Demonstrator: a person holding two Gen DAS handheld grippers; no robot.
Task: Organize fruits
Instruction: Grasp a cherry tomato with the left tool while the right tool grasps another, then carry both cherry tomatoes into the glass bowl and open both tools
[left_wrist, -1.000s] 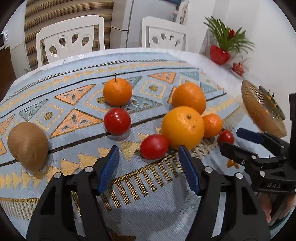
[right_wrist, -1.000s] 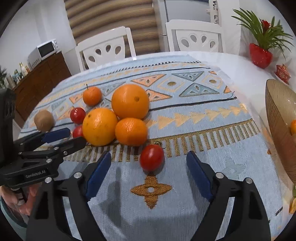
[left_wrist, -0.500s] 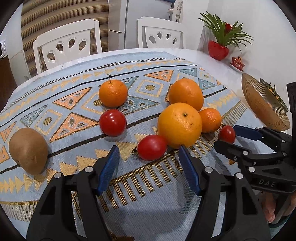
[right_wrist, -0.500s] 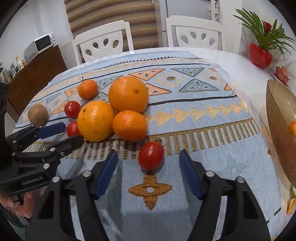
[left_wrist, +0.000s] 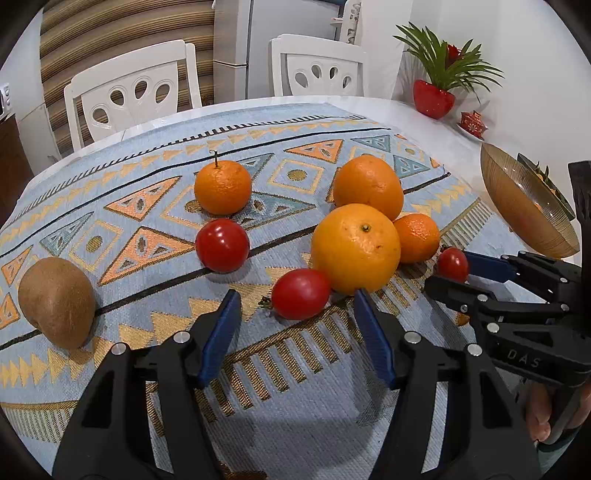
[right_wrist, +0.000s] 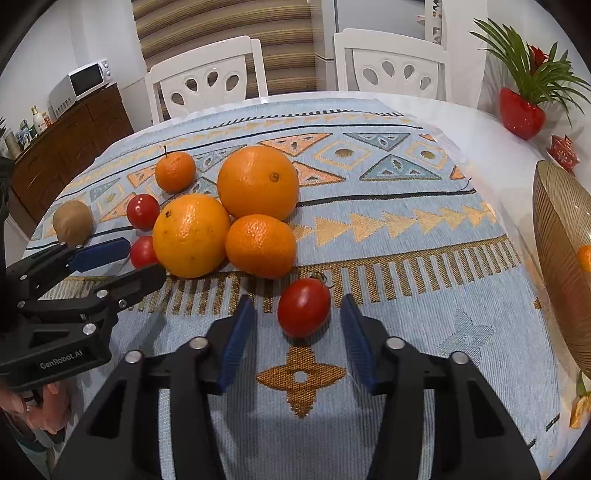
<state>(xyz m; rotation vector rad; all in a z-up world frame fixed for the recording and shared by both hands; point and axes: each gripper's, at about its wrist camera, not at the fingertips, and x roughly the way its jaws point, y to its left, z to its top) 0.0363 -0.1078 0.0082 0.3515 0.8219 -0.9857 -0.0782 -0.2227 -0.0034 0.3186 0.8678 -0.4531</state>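
Observation:
On the patterned tablecloth (left_wrist: 147, 243) lie two big oranges (left_wrist: 354, 247) (right_wrist: 258, 182), two mandarins (left_wrist: 222, 186) (right_wrist: 260, 245), a kiwi (left_wrist: 57, 301) and three tomatoes. My left gripper (left_wrist: 295, 299) is open, and a tomato (left_wrist: 301, 293) rests just ahead, between its blue fingertips. My right gripper (right_wrist: 297, 306) is open too, its tips flanking another tomato (right_wrist: 303, 312) without touching it. A third tomato (left_wrist: 221, 244) sits further back. A ribbed amber bowl (right_wrist: 557, 258) stands at the right edge with a piece of orange fruit inside.
Two white chairs (left_wrist: 136, 96) (right_wrist: 391, 66) stand behind the table. A plant in a red pot (right_wrist: 522, 114) and a small red ornament (right_wrist: 563, 147) sit at the far right. A wooden sideboard with a microwave (right_wrist: 83, 85) is at the left. The front orange nearly touches the left gripper's right finger.
Both grippers have moved forward toward their tomatoes. The right gripper's fingers have narrowed around its tomato; the left gripper's opening looks about the same. No fruit has moved.

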